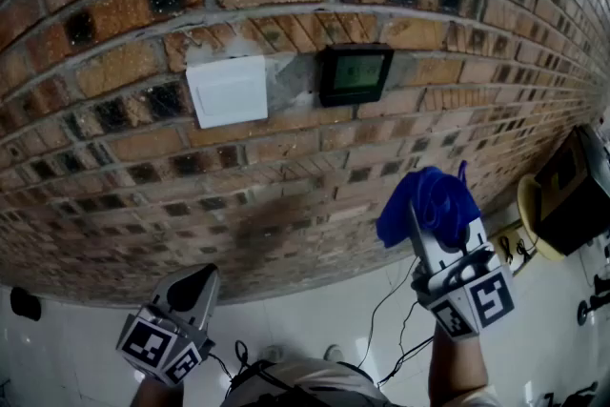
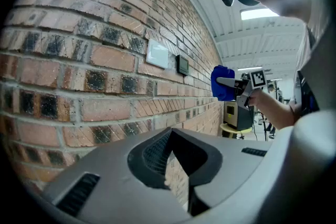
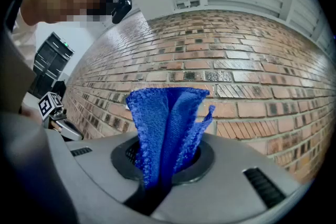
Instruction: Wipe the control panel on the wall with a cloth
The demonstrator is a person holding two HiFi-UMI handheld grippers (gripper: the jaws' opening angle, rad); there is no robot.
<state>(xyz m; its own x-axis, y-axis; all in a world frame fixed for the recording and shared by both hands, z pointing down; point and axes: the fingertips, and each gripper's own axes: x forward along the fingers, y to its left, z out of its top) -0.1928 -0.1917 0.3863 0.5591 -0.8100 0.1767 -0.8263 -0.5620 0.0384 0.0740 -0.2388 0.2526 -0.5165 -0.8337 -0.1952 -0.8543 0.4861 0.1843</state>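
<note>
Control panel: the dark control panel [image 1: 355, 73] with a greenish display is mounted on the brick wall [image 1: 286, 176], high up in your head view, and nothing touches it.
Cover plate: a white cover plate [image 1: 227, 91] sits on the wall just left of the panel, at about the same height.
Cloth: your blue cloth [image 1: 434, 200] is bunched and stands up out of the right gripper, below the panel and to its right, well apart from it.
Right gripper: your right gripper [image 1: 424, 222] is raised towards the wall. Its jaws are clamped on the lower part of the cloth, and the free folds fan out above them.
Left gripper: your left gripper [image 1: 200, 279] hangs low, near the foot of the wall and well apart from the panel. Its jaws stand only narrowly apart, with bare brick showing through the gap and nothing between them.
Floor: pale floor [image 1: 57, 348] runs along the wall's bottom edge, with thin dark cables [image 1: 381, 310] trailing across it.
</note>
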